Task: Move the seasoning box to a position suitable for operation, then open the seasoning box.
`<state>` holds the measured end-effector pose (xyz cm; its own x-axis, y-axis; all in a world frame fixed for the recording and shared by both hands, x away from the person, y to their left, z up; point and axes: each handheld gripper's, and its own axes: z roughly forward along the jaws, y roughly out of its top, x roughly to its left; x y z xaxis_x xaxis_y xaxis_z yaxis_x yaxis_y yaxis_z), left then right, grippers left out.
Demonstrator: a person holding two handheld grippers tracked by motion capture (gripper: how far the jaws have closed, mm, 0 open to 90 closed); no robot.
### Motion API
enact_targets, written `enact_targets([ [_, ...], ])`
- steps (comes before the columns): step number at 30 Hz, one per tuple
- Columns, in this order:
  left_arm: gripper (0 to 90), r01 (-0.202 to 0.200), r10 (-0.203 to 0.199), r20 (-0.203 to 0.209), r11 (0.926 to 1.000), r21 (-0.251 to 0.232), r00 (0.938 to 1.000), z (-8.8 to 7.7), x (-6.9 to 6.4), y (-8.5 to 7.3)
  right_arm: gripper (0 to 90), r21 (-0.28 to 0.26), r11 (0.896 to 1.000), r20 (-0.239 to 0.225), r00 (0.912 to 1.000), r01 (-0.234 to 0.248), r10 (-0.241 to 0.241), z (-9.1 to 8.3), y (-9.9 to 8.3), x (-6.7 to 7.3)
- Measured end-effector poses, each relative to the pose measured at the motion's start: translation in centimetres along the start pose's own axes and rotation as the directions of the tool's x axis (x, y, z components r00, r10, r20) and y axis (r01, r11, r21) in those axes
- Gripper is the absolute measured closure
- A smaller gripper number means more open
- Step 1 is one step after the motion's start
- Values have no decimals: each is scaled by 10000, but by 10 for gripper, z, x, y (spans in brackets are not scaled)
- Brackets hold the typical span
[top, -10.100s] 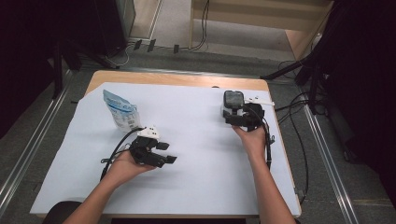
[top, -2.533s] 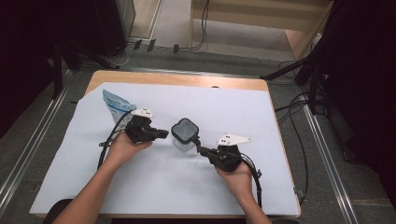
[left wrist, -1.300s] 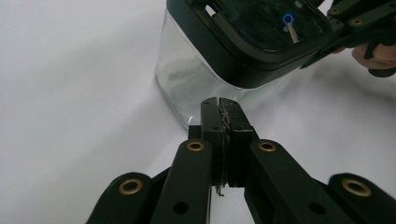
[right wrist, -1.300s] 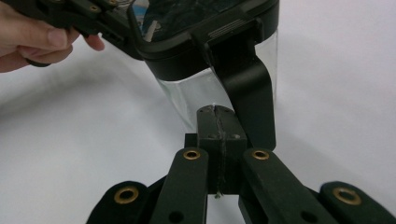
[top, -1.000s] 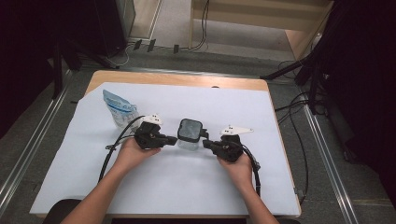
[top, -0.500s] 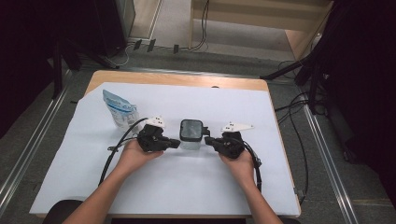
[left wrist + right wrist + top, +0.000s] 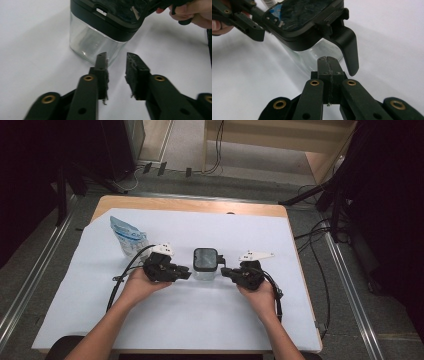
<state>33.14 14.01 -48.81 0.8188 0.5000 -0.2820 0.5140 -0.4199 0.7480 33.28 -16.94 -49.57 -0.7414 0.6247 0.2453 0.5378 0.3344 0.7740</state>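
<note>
Jar (image 7: 205,265) flanked by both grippers, lid not yet opened; left fingers (image 7: 101,65) just parted, empty; right fingers (image 7: 323,65) closed, empty.

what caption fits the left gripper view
Left gripper, a gap between its pads, faces a clear jar with a black lid.

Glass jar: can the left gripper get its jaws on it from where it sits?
Probably yes. The left gripper, jaws just opened and empty, faces the glass jar with bare table between; the gap looks narrower than the jar.
</note>
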Motion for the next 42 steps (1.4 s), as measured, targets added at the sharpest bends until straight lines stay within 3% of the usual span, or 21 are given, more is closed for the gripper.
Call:
enact_targets([
  [3,583,-8,8,-133,10000,-21,9999,-2,2,0,900,20,10000,-33,10000,12,-12,-4,0,0],
  [9,444,-205,205,-201,9998,27,9996,-5,4,3,900,-17,9998,113,9997,-219,220,-14,-2,-7],
  [17,358,-60,59,-46,10000,-26,10000,-4,9,13,900,-83,9988,235,9985,-487,489,-16,-2,-15],
  [20,325,-12,12,225,10000,7,9997,-3,13,17,900,33,9983,255,9980,-574,573,-14,-1,-17],
  [22,306,-109,108,143,9999,67,9998,-2,15,19,900,-27,9983,272,9979,-584,585,-13,1,-18],
  [27,260,-69,79,400,9997,-253,9992,-1,21,19,900,21,9981,271,9978,-611,610,-10,2,-21],
  [30,182,-37,48,573,9998,-198,9983,2,24,18,900,58,9976,288,9972,-692,690,-9,2,-22],
  [32,176,-24,36,605,9998,-198,9982,5,25,18,900,64,9971,293,9967,-753,751,-7,3,-22],
  [35,153,-231,224,389,9996,172,9990,8,25,21,900,53,9971,259,9968,-762,760,-5,4,-23],
  [42,135,-486,483,777,9988,15,9958,11,29,32,900,154,9973,248,9971,-718,714,-1,5,-22],
])
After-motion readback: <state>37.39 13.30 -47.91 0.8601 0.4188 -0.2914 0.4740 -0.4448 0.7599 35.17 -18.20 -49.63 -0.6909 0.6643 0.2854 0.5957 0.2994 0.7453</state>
